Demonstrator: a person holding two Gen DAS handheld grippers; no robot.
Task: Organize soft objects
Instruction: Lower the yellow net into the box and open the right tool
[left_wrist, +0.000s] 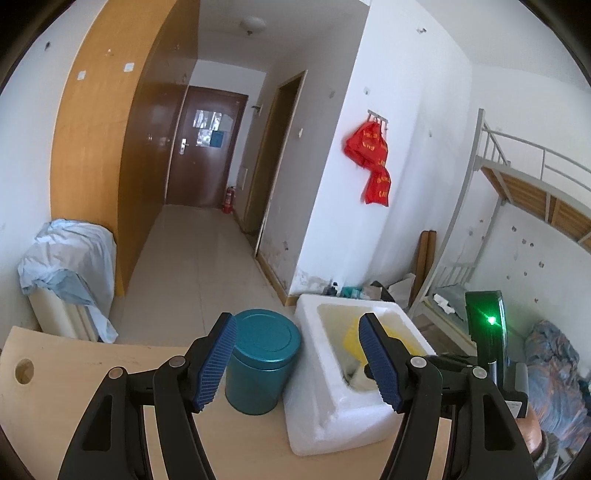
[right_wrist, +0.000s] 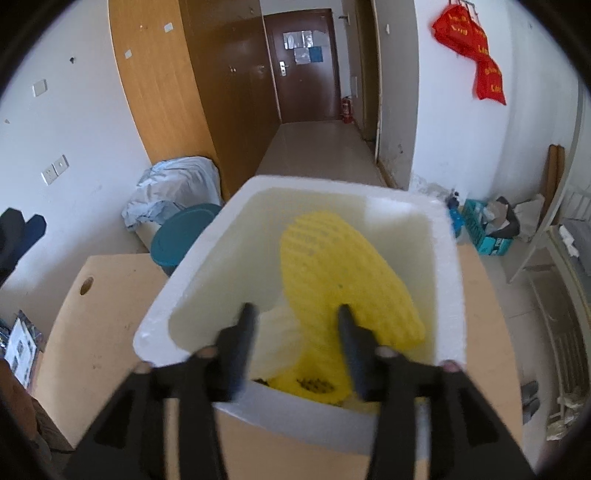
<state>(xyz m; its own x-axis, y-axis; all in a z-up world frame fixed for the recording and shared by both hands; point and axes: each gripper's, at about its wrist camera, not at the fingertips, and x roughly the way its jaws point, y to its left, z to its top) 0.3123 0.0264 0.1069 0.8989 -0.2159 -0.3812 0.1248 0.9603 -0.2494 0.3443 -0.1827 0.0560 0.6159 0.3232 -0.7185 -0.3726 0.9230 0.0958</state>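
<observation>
Both tongs gape empty: left tongs above the counter beside the tin; right tongs over the box, where only the right view shows the whole yellow net

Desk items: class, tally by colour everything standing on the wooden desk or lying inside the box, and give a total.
Teal: 1, the round tin
White: 1, the foam box
Yellow: 1, the foam net sleeve inside the box
Total: 3

A dormitory room: metal bunk bed, wooden wardrobe, entrance door.
</observation>
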